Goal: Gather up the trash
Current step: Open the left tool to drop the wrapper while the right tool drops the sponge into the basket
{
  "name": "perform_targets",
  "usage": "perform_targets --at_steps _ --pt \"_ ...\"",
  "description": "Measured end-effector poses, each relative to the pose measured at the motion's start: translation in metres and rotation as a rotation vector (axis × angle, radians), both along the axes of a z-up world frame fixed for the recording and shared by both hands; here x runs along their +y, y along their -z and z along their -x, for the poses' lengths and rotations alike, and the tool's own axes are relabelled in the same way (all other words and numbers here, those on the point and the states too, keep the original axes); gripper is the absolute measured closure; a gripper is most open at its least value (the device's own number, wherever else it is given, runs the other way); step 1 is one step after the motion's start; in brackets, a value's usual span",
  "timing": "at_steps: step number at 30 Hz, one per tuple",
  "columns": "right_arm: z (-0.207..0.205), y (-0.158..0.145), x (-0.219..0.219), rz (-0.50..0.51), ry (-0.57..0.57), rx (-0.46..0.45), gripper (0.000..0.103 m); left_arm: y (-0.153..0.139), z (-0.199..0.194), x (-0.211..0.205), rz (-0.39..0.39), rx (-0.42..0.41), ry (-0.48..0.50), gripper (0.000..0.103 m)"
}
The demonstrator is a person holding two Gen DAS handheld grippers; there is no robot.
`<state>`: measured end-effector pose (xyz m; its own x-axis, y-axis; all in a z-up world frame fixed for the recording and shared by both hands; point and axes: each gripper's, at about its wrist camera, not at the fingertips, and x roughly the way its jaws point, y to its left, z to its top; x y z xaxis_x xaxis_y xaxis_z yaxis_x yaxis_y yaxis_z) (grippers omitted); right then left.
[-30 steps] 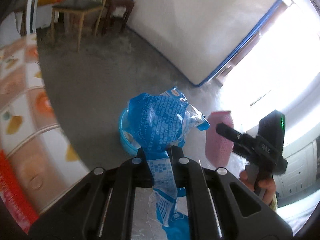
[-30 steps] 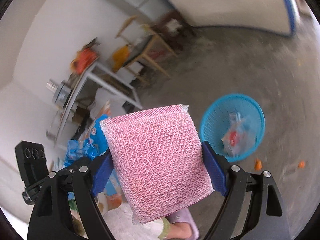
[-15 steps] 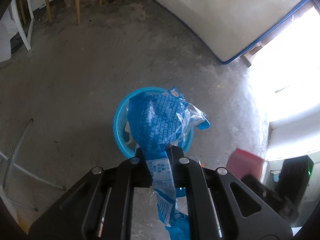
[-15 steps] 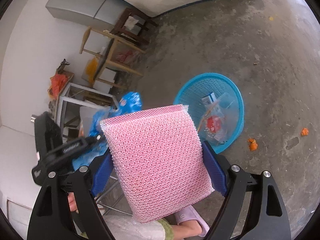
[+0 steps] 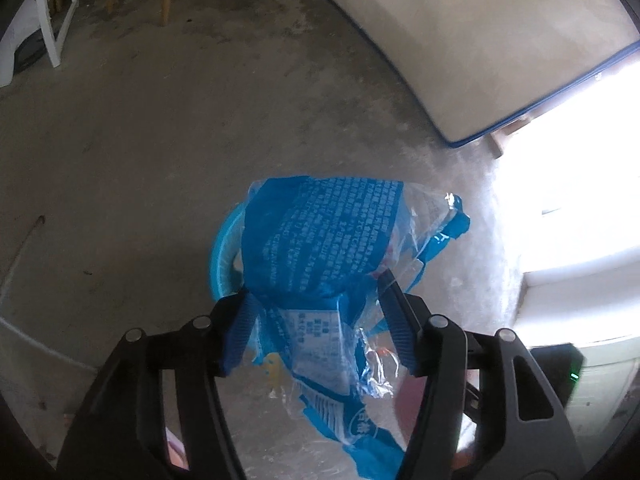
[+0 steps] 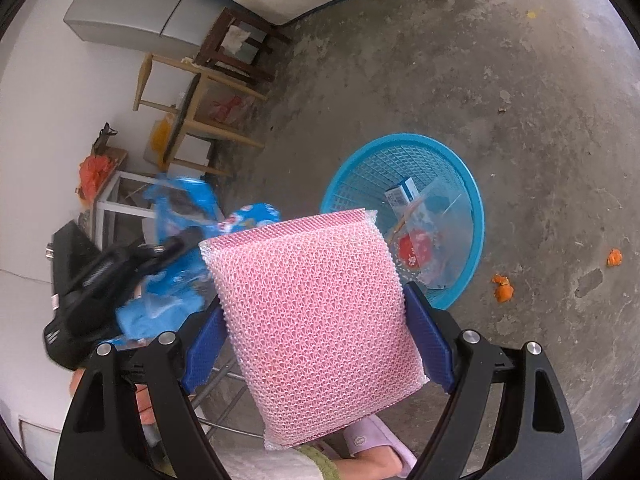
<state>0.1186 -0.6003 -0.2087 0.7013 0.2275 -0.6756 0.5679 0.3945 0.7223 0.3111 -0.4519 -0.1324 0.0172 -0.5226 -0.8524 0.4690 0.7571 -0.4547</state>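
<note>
My left gripper [image 5: 316,312] has its jaws spread wide, with a crumpled blue plastic wrapper [image 5: 320,240] loose between them, over the blue mesh basket [image 5: 224,248] on the concrete floor. My right gripper [image 6: 316,320] is shut on a pink mesh sponge [image 6: 316,320] and holds it above the floor, left of the basket [image 6: 472,208]. The basket holds a clear bag with red print [image 6: 428,248] and a small box [image 6: 400,196]. The right wrist view shows the left gripper [image 6: 120,264] blurred with the wrapper [image 6: 180,208].
Orange scraps [image 6: 502,286] lie on the floor right of the basket. A mattress with blue trim [image 5: 460,40] leans against the wall. Wooden chairs [image 6: 200,96], a white table frame [image 6: 124,196] and a grey fridge [image 6: 136,20] stand at the far side.
My left gripper has opened its jaws and the blue wrapper now hangs loose over the basket. Both grippers have tipped down toward the basket. The right gripper still holds the sponge.
</note>
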Motion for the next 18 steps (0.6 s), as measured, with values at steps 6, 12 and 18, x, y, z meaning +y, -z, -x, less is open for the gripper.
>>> perform_targets --at_steps 6,12,18 --pt "0.000 -0.005 0.004 0.000 0.001 -0.006 0.022 0.007 -0.005 -0.003 0.011 0.031 0.004 0.037" --pt "0.015 -0.011 -0.004 0.014 0.029 -0.012 0.022 0.027 -0.012 -0.007 0.042 0.176 -0.038 0.020" --pt "0.027 -0.005 -0.009 0.009 0.051 -0.004 0.022 0.024 -0.010 -0.004 0.146 0.235 -0.044 0.017"
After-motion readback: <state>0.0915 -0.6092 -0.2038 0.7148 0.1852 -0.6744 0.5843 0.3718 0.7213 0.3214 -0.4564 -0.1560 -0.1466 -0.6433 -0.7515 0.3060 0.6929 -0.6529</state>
